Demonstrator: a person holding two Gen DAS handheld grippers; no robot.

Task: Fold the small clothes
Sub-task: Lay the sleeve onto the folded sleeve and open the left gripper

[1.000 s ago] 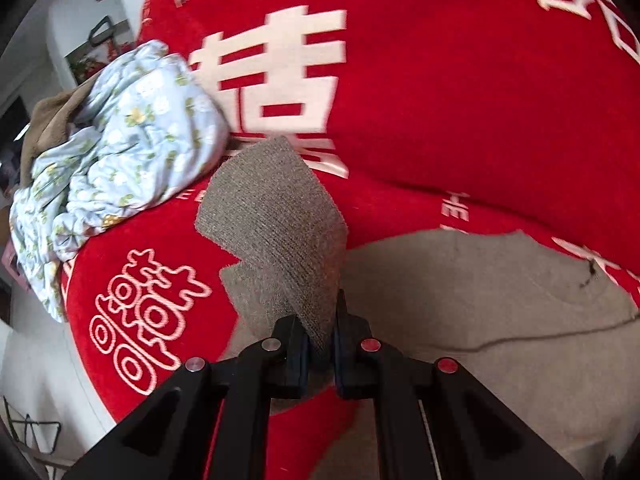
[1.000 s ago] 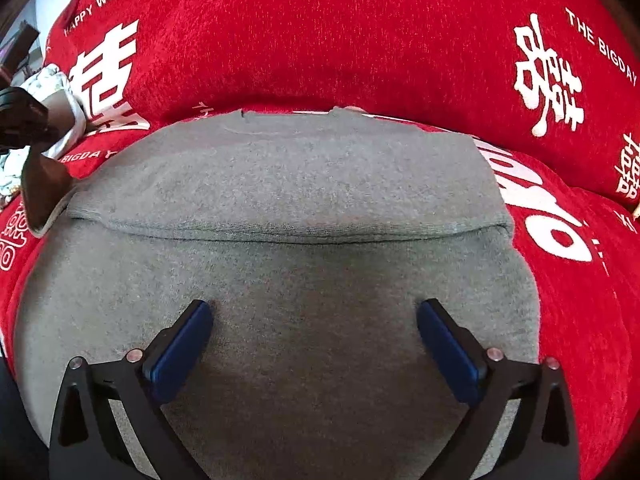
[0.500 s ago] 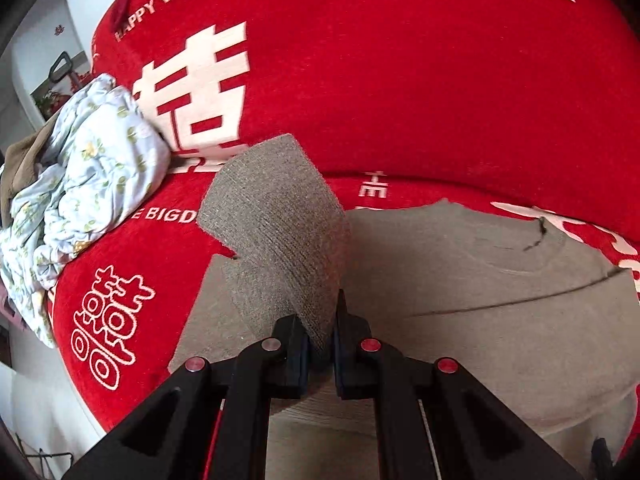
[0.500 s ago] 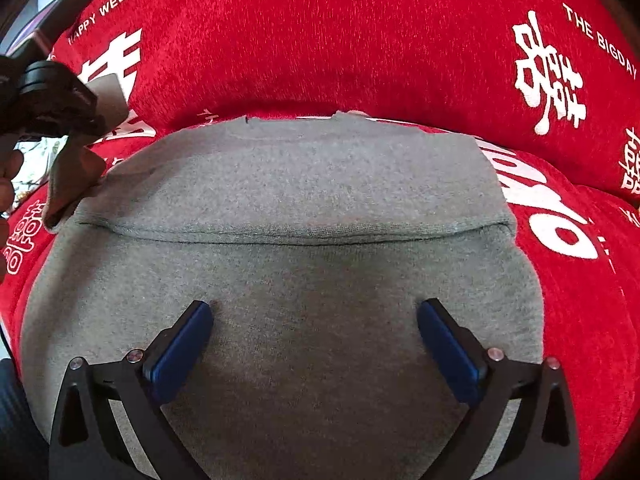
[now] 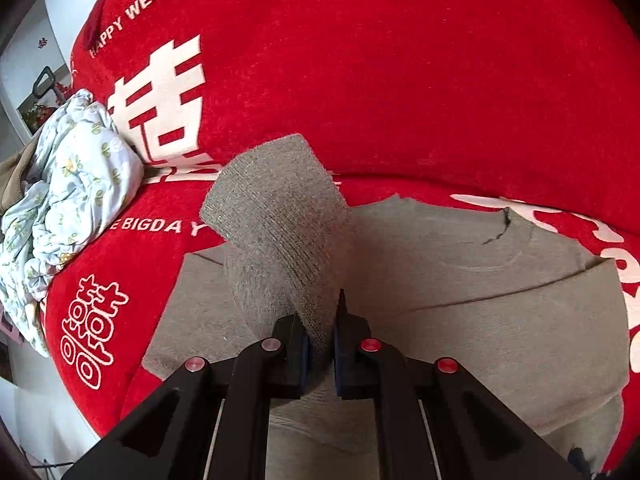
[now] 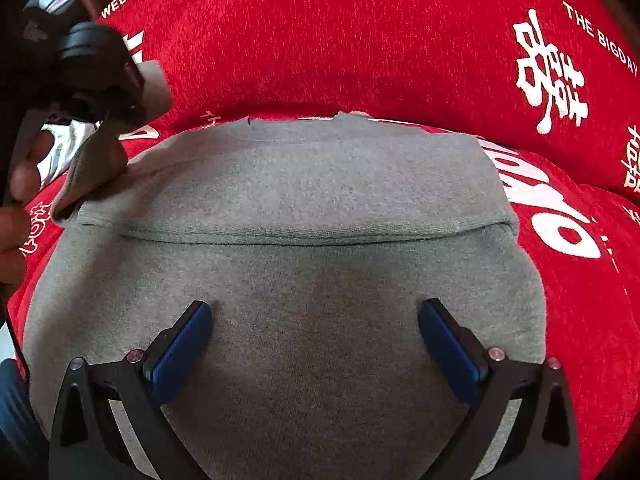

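Right claw (image 6: 316, 344) spread, over grey sweater (image 6: 320, 184)

the sweater (image 6: 312, 184) is spread on the sofa cover (image 6: 360, 40), filling the centre and lower part of the right wrist frame, its collar toward the top, against the backrest. a fold edge is laid across it at mid frame. its sleeve (image 5: 280, 232) is lifted at the left side, seen at the centre of the left wrist frame. a bundle of cloth (image 5: 68, 200) is piled at the left edge of that frame, on the cover, apart from the sweater.
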